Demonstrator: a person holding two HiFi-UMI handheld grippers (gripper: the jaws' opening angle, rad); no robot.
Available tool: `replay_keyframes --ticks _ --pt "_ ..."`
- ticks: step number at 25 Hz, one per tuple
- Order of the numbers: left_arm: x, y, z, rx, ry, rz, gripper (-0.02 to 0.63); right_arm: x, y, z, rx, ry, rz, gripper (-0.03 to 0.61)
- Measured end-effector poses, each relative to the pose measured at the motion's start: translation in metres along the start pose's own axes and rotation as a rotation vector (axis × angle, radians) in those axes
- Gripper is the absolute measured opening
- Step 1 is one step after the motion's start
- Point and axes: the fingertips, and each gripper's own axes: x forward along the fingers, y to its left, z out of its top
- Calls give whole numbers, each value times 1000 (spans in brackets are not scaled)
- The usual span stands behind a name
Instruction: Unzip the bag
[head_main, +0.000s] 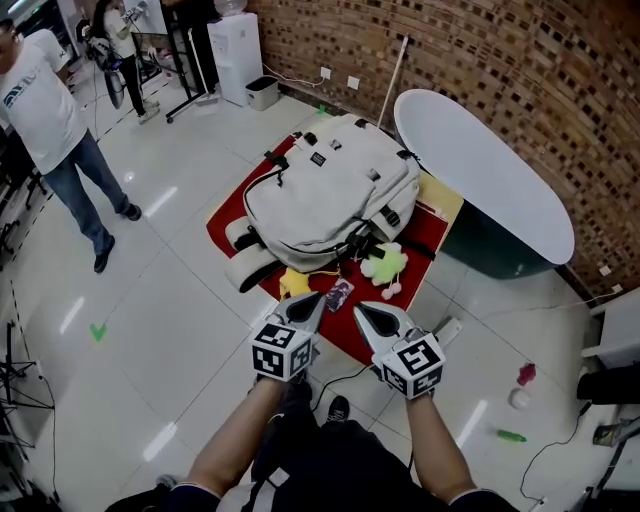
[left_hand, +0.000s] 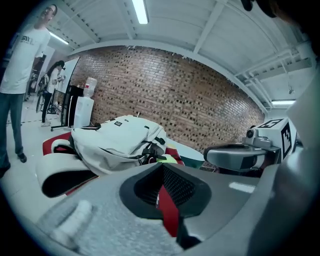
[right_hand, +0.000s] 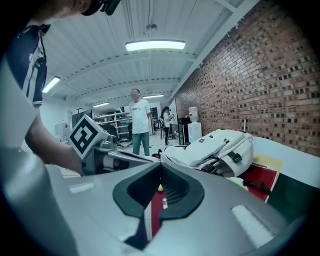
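Looking down from the head view, I see the pale bag (head_main: 330, 190) lying on a red mat (head_main: 432, 228), with a fluffy green toy (head_main: 385, 265) just beside it. My left gripper (head_main: 312, 300) and right gripper (head_main: 365, 315) hang near it, not touching. The gripper views show up close both pairs of jaws pressed together, holding nothing.

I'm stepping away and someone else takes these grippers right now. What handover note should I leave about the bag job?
The left gripper is shut and empty, held short of the backpack.
The right gripper is shut and empty, beside it.
The backpack lies on the red mat, untouched.
Done: nothing; the bag looks zipped.
To do: reach the backpack, grip a zip pull, open it.
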Motion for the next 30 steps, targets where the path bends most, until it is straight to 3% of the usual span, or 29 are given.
replay_keyframes --ticks 7,11,17,28,30 --pt "60 31 -8 -53 71 -86 2 43 -38 -9 15 89 -93 6" --pt "86 40 -16 -88 118 -71 80 52 -58 -8 26 107 -126 6" --pt "116 56 -22 -139 156 71 97 59 -83 -12 33 110 -77 6" --pt "141 80 -39 -301 182 384 95 58 -119 -16 -65 127 186 6" --pt "141 81 -39 -302 183 393 42 59 -123 -16 -88 131 219 6"
